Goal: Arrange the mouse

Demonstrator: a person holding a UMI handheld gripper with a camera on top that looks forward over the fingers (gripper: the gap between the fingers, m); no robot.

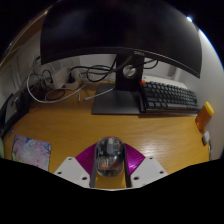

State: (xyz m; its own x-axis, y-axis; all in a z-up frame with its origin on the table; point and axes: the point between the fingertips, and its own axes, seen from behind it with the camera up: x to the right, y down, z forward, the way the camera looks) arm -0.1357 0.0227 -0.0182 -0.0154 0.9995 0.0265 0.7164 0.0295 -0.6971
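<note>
Because the mouse (108, 153) sits between the gripper (109, 170) fingers, narrowly spread and apparently pressing its sides, it can be carried across the desk (70, 125) toward the keyboard (168, 97).

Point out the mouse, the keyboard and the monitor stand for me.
mouse (109, 155), gripper view, on its top shell, between the gripper's fingers.
keyboard (168, 97), gripper view, middle of the key field.
monitor stand (117, 101), gripper view, on the flat base plate.
</note>
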